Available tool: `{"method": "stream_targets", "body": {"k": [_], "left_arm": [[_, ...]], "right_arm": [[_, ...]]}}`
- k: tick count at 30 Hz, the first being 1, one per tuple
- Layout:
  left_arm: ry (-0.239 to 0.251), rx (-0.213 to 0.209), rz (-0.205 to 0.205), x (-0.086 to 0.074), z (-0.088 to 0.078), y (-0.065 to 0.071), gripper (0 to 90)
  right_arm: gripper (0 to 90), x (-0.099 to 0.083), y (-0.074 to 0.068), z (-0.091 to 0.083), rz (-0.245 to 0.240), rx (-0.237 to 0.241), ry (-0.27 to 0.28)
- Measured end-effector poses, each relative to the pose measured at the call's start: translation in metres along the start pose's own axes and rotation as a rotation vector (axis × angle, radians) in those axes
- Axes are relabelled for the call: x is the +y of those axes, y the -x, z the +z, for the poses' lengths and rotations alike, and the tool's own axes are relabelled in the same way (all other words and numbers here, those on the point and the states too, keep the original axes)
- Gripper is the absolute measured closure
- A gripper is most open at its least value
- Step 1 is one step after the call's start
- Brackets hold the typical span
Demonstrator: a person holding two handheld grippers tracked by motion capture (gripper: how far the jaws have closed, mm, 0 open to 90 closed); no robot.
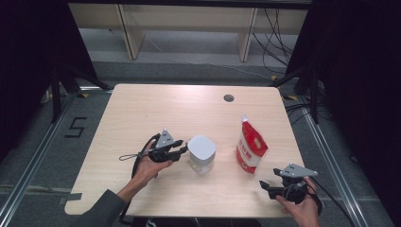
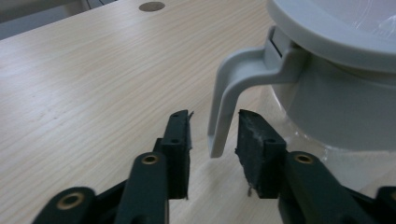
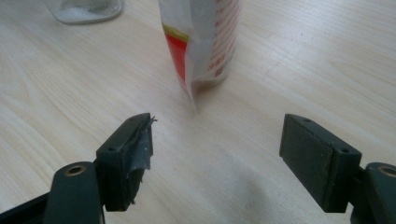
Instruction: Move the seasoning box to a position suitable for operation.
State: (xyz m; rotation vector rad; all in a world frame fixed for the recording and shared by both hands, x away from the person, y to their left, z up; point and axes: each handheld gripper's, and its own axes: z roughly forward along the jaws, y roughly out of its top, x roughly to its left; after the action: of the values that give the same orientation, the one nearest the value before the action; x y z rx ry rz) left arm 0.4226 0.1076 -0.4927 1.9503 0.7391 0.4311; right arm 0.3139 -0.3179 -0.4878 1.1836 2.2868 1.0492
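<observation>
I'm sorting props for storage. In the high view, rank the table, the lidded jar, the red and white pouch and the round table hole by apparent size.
1. Table
2. Pouch and jar: look alike, unranked
3. Hole

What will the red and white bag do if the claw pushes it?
The red and white bag stands upright on a narrow base, so it would probably tip over. Its sides look soft and creased, so likely floppy and easily dented. The right claw is open, short of it.

- Left hand-held gripper (image 1: pixel 182 150) lay level beside the jug (image 1: pixel 202 153), jaws narrowly apart around its handle (image 2: pixel 227 100).
- Right hand-held gripper (image 1: pixel 266 185) hovered right of the jug, jaws wide.
</observation>
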Motion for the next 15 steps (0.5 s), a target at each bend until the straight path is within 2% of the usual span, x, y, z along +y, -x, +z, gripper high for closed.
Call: {"method": "stream_targets", "body": {"k": [2, 6, 7, 10, 11, 12, 13, 14, 15], "left_arm": [[0.001, -0.018, -0.006, 0.0014, 0.0028, -0.0007, 68.6], [0.007, -0.026, 0.020, 0.0052, 0.0063, 0.0019, 76.5], [0.006, -0.026, 0.027, 0.0057, 0.0066, 0.0022, 79.8], [0.001, -0.021, 0.076, 0.0068, 0.0067, 0.0023, 82.0], [-0.003, -0.018, 0.054, 0.0061, 0.0063, 0.0043, 82.2], [-0.007, -0.017, 0.074, 0.0066, 0.0052, 0.0035, 82.4], [-0.007, -0.015, 0.057, 0.0059, 0.0042, 0.0042, 82.5], [-0.011, -0.023, 0.081, 0.0062, 0.0033, 0.0025, 82.6], [-0.017, -0.016, 0.067, 0.0054, 0.0019, 0.0034, 82.6]], "right_arm": [[26.6, 0.0001, 0.0005, 0.0002, -0.006, 0.001, -0.001], [26.9, -0.0001, -0.0007, 0.0000, 0.010, 0.013, -0.010], [26.9, -0.0001, 0.0003, 0.0001, -0.001, 0.003, 0.000], [27.0, -0.0002, 0.0001, -0.0001, 0.003, 0.002, -0.002], [27.0, -0.0003, 0.0002, -0.0002, 0.003, 0.003, -0.001], [27.2, -0.0001, 0.0020, 0.0001, -0.018, 0.001, 0.004], [27.2, 0.0000, 0.0022, 0.0001, -0.020, 0.001, 0.005], [27.2, 0.0000, 0.0020, 0.0001, -0.018, 0.003, 0.003], [27.3, -0.0002, 0.0015, 0.0000, -0.012, 0.004, 0.001]]}}
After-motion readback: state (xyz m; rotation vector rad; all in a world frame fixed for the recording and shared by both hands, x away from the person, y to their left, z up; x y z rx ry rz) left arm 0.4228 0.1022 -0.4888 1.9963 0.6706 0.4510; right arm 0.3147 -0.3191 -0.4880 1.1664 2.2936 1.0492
